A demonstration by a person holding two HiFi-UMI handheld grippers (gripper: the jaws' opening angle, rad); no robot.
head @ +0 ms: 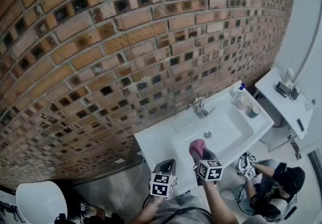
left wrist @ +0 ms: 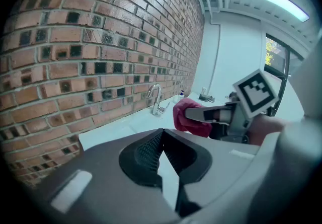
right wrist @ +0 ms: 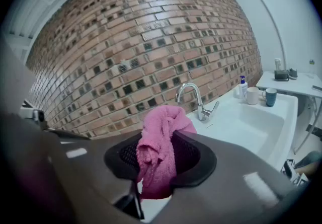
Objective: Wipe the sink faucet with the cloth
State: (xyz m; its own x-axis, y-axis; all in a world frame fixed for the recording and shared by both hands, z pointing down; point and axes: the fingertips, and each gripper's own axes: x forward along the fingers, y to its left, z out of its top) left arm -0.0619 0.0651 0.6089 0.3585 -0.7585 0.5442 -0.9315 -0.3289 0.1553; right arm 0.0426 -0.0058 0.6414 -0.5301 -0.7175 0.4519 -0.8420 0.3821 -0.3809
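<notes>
A chrome faucet [head: 200, 107] [left wrist: 156, 98] [right wrist: 195, 99] stands at the back of a white sink [head: 227, 132] against a brick wall. My right gripper [head: 199, 153] [right wrist: 159, 165] is shut on a pink cloth [head: 196, 146] [right wrist: 160, 147] [left wrist: 191, 116], held above the sink's near edge, short of the faucet. The cloth bunches up between the jaws and hangs below them. My left gripper [head: 166, 167] [left wrist: 160, 153] is shut with nothing in it, left of the right one and over the sink's front left corner.
A soap bottle [head: 238, 92] [right wrist: 243, 88] and two cups [head: 253, 111] [right wrist: 270, 96] stand on the sink's right rim. A white side table [head: 283, 103] with small items lies further right. A toilet [head: 37, 202] is at lower left. A seated person [head: 274, 190] is at lower right.
</notes>
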